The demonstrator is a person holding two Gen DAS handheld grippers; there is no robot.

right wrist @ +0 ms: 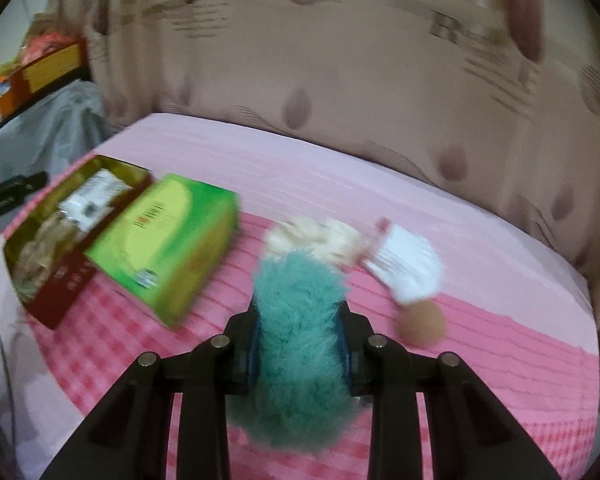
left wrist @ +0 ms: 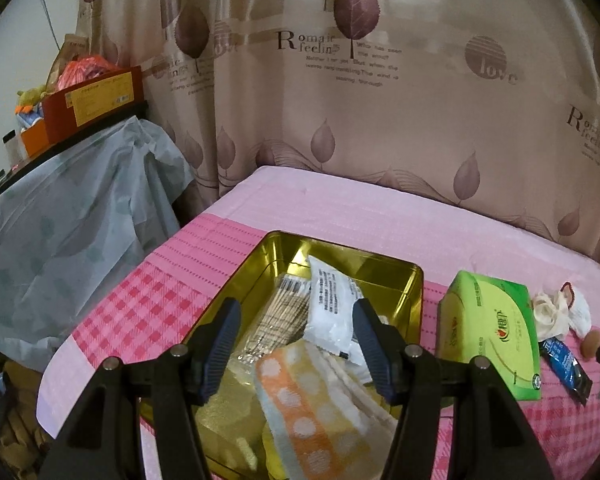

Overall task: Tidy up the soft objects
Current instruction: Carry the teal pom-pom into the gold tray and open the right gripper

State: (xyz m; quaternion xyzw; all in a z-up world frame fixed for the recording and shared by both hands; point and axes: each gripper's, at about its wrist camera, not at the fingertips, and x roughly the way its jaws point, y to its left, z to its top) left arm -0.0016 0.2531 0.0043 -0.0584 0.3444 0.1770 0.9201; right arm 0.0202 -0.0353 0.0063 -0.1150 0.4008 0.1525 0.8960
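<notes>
Left wrist view
Left gripper point(left wrist: 296, 336): we hold it wide open with nothing between its fingers, hovering over the tin.
Tin point(left wrist: 404, 280): a gold tin, straight ahead and below our fingers, lid off.
Tin contents: a dotted cloth point(left wrist: 312, 412) nearest us, a white packet point(left wrist: 332, 308) beyond it, a swab pack point(left wrist: 276, 316) just left of that.
Tissue pack point(left wrist: 492, 336): green, right of our right finger, just beside the tin.
Further right: a cream flower point(left wrist: 550, 312) and a dark sachet point(left wrist: 566, 364), apart from the tin.

Right wrist view (blurred)
Right gripper point(right wrist: 300, 320): we have it closed on a teal fluffy piece, which fills the gap and hangs out both ends.
Fluff point(right wrist: 300, 344): in our grip, above the pink cloth point(right wrist: 500, 360).
Ahead right: a white sock point(right wrist: 412, 268) and a tan puff point(right wrist: 424, 324).
Ahead left: the tissue pack, then the tin beyond it.

Step in hand: we judge we are carrying the fluff toward the tin.
Next move: we need to swing left over the tissue pack and let go above the tin, clear of the left gripper.
</notes>
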